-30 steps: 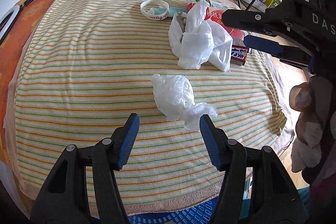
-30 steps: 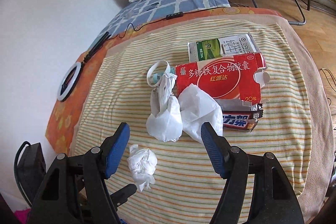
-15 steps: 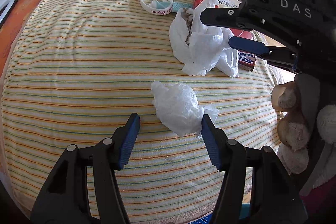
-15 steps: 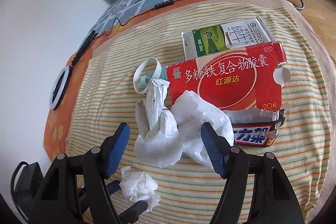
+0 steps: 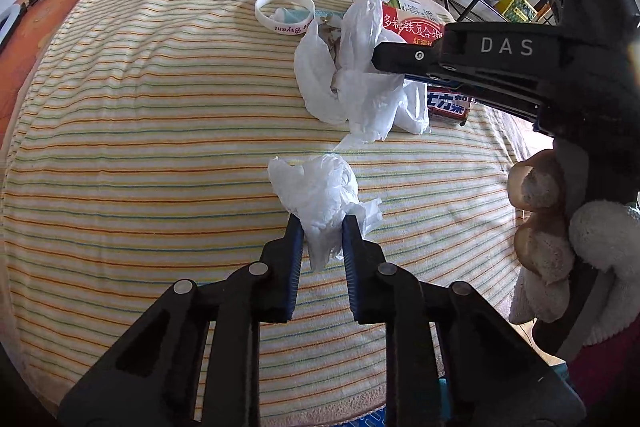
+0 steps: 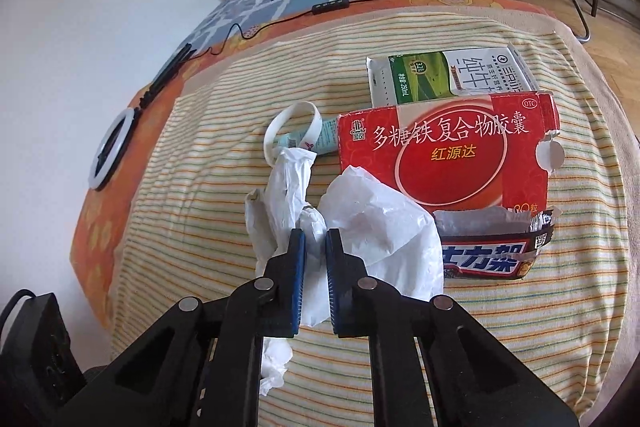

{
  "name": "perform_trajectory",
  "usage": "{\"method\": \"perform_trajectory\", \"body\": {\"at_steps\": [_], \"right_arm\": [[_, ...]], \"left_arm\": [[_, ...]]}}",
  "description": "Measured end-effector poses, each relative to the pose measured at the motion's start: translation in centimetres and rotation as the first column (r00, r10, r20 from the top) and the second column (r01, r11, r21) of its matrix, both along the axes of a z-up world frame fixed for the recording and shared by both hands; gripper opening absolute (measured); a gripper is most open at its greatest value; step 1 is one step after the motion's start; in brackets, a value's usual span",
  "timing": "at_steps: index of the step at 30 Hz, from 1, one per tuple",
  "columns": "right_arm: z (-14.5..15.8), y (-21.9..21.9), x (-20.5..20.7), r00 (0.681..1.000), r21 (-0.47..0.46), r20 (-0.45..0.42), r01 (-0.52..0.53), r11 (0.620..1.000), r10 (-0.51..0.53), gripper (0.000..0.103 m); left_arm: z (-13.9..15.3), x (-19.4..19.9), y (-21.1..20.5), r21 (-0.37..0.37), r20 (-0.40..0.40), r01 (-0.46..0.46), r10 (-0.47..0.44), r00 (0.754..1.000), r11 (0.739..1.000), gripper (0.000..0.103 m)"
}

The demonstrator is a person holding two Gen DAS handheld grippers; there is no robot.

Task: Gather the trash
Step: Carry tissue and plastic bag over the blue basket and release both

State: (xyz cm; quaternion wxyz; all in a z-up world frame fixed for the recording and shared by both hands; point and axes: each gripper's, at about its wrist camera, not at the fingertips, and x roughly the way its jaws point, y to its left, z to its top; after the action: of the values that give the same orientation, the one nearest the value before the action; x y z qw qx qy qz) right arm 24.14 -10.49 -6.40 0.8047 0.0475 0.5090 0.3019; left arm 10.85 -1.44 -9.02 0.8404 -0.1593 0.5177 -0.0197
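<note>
While left gripper (image 5: pixel 319 227) closing on tissue wad (image 5: pixel 320 193), milk carton (image 6: pixel 452 77) plain only beyond right gripper (image 6: pixel 315 241), clamped on plastic bag (image 6: pixel 372 227).

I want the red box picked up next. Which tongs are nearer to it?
Right. The right tongs pinch the white plastic bag lying against the red box. The left tongs, closing on a crumpled tissue, sit farther back.

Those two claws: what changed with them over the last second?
Both were wide open; now the left claw is closing on the crumpled tissue and the right claw has pinched the white plastic bag, having edged closer. The red box, wristband and candy wrapper stayed put.
</note>
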Motion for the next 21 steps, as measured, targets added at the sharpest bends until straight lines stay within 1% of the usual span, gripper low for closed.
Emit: {"method": "perform_trajectory", "body": {"at_steps": [6, 12, 21], "right_arm": [[1.5, -0.6, -1.1, 0.999, 0.014, 0.046, -0.015, 1.000, 0.015, 0.007], [3.0, -1.4, -2.3, 0.998, 0.055, 0.057, -0.027, 0.998, 0.024, 0.007], [6.0, -2.1, -6.3, 0.991, 0.088, 0.118, -0.079, 0.993, 0.068, 0.007]], "left_arm": [[0.6, -1.1, 1.2, 0.018, 0.014, -0.014, 0.013, 1.000, 1.000, 0.015], [2.0, -2.8, 2.0, 0.038, 0.054, -0.019, 0.017, 0.998, 0.999, 0.015], [4.2, -5.9, 2.8, 0.053, 0.107, -0.012, 0.006, 0.994, 0.999, 0.015]]}}
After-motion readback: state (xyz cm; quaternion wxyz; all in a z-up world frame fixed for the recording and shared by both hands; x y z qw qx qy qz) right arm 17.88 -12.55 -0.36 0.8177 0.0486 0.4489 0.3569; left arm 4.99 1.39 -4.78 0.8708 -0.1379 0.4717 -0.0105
